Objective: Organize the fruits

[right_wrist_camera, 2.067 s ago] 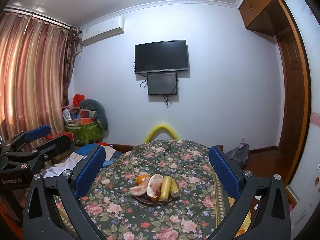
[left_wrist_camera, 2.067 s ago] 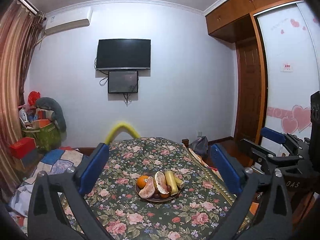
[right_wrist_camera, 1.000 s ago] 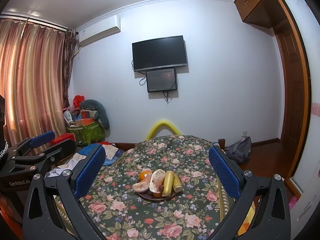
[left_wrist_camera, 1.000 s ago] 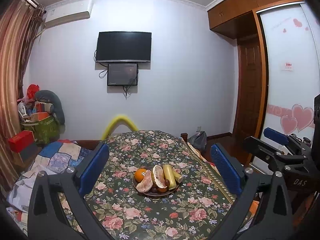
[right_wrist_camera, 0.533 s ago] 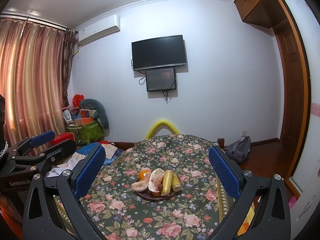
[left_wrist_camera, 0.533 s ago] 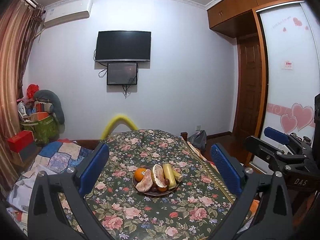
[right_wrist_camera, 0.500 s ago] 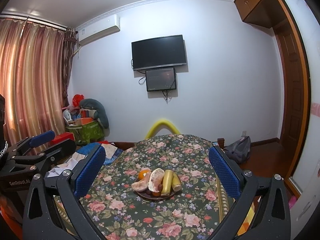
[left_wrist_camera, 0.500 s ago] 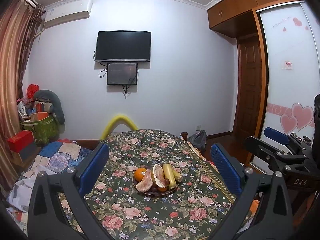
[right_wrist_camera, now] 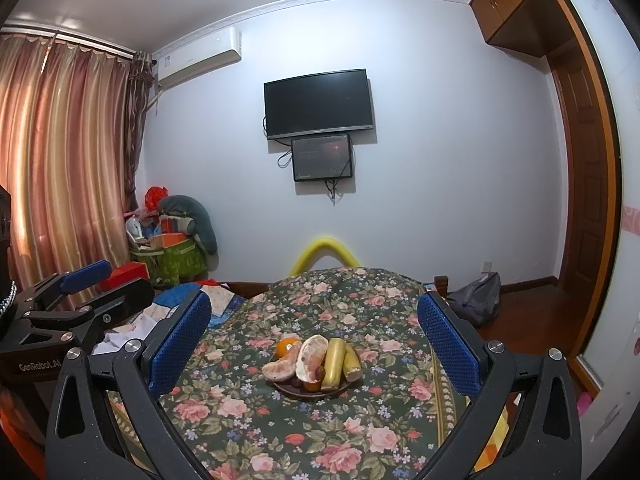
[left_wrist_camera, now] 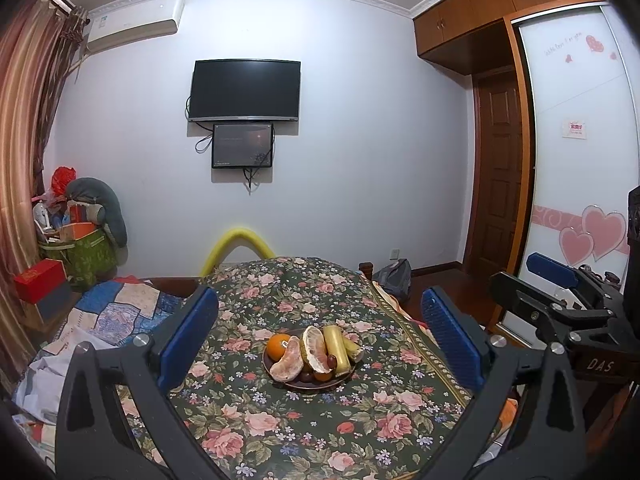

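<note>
A dark plate (left_wrist_camera: 298, 383) (right_wrist_camera: 294, 393) sits in the middle of a table with a floral cloth (left_wrist_camera: 280, 432). It holds an orange (left_wrist_camera: 277, 346), two peeled pomelo pieces (left_wrist_camera: 287, 366), two bananas (left_wrist_camera: 337, 349) and small dark fruits. In the right wrist view the orange (right_wrist_camera: 285, 347), the pomelo pieces (right_wrist_camera: 310, 358) and the bananas (right_wrist_camera: 334, 362) show too. My left gripper (left_wrist_camera: 318, 338) is open and empty, held back from the plate. My right gripper (right_wrist_camera: 314, 344) is open and empty, also held back. Each gripper shows at the side of the other's view.
A yellow foam arch (left_wrist_camera: 238, 246) stands behind the table. A bed with patchwork bedding (left_wrist_camera: 104, 320) lies at the left, with bags and boxes (left_wrist_camera: 80, 248) in the corner. A grey bag (left_wrist_camera: 394, 280) lies on the floor by a wooden door (left_wrist_camera: 500, 168).
Both views tilted down over the first second, then held still. The fruit and plate have not moved. Both grippers stay open.
</note>
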The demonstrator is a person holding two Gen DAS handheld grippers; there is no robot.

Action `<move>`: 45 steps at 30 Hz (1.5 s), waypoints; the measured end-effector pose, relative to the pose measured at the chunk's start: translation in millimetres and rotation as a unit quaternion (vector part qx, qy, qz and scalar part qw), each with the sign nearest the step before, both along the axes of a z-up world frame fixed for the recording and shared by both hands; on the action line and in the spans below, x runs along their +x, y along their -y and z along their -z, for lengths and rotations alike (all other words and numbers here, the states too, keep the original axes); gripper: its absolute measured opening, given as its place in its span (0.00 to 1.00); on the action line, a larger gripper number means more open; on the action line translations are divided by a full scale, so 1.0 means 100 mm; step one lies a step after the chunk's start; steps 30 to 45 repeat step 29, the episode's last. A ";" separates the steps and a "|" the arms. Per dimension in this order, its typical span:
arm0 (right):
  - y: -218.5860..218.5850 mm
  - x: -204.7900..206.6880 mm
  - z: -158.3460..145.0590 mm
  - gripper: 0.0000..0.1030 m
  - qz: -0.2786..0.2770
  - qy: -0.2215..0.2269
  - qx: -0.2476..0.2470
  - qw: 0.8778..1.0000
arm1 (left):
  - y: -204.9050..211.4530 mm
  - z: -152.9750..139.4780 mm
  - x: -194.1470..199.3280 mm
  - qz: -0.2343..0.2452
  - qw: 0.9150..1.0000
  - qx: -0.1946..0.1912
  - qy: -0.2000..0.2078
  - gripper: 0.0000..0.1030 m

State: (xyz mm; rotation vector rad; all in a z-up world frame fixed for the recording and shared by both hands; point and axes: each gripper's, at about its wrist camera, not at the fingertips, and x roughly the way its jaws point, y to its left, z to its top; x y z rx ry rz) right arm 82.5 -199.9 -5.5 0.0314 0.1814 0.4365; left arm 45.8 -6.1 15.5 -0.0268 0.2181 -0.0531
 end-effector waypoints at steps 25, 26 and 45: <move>0.00 0.01 -0.01 1.00 0.002 -0.003 0.001 1.000 | 0.02 0.01 0.01 0.001 1.000 0.000 -0.003 1.00; 0.00 0.01 -0.01 1.00 0.002 -0.003 0.002 1.000 | 0.02 0.01 0.01 0.002 1.000 -0.001 -0.003 1.00; 0.00 0.02 0.00 1.00 0.003 -0.004 0.001 1.000 | 0.02 0.01 0.02 0.001 1.000 -0.002 -0.004 1.00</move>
